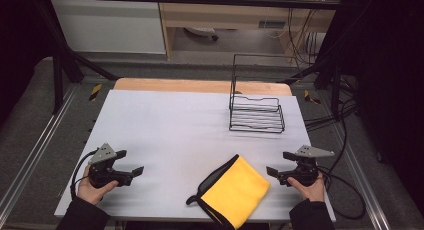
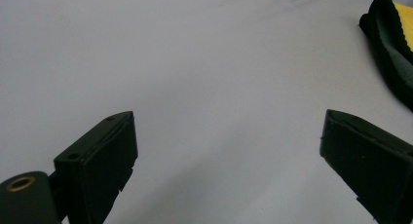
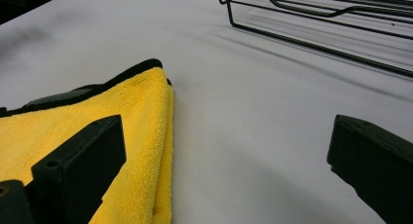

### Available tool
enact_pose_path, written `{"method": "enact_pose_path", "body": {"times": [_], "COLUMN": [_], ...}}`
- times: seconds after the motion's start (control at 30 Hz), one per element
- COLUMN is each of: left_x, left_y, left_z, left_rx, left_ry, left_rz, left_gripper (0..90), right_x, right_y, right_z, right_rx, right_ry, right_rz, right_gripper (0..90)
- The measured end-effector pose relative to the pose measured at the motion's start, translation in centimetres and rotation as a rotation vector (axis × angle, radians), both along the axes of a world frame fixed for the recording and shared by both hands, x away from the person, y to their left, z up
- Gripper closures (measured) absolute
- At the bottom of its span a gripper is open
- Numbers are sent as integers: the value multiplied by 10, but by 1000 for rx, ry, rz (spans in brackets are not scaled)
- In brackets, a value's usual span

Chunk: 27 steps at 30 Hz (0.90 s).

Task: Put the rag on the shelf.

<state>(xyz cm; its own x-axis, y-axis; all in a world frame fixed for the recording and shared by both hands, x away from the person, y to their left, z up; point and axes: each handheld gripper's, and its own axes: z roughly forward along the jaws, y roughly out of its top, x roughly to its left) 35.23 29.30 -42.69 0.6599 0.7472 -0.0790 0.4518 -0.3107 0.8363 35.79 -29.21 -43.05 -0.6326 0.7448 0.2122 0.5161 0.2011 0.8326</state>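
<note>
Table [image 1: 165,125]: we had a broad white top before us, wide enough for both hands to rest on its near edge with the work laid between them.
Wire rack [image 1: 256,112]: it stood at the far right of the table, upright and bare, well apart from both grippers. We judged it was set there as a place to hang or lay the cloth later, out of the way of the first reach.
Yellow cloth [image 1: 235,190]: it lay folded near the front edge, right of centre, with its dark trim along the left side and a small loop at its near left corner. We took it for the thing in hand, put close so that either gripper could reach it.
Right gripper [image 1: 277,172]: we held it low, just beside the cloth's right corner. Its jaws stood wide apart with nothing between them. In the right gripper view the cloth [image 3: 122,117] ran behind the left jaw; whether that jaw touched the cloth we could not quite tell.
Left gripper [image 1: 132,174]: we held it at the table's left front, well apart from the cloth, jaws spread and bare. In the left gripper view the cloth's dark edge [image 2: 389,53] sat at the upper right, off the line between the jaws.
</note>
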Motion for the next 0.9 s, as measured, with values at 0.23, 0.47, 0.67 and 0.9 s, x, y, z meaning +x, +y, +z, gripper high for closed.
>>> {"method": "enact_pose_path", "body": {"times": [0.23, 0.47, 0.67, 0.9], "left_x": [0, 0, -1, -1], "left_y": [0, 0, 2, 1], "left_z": [-1, -1, -1, -2], "left_rx": [8, 6, 12, 18], "left_ry": [-1, -5, -7, -8], "left_rz": [5, 5, 16, 23], "left_gripper": [65, 66, 64, 72], "right_x": [-1, 0, 2, 3], "right_y": [1, 6, 14, 28], "right_z": [0, 0, 1, 2], "right_rx": [5, -2, -15, -31], "right_ry": [2, 6, 9, 17], "right_rz": [2, 9, 12, 27], "right_gripper": [14, 14, 14, 16]}}
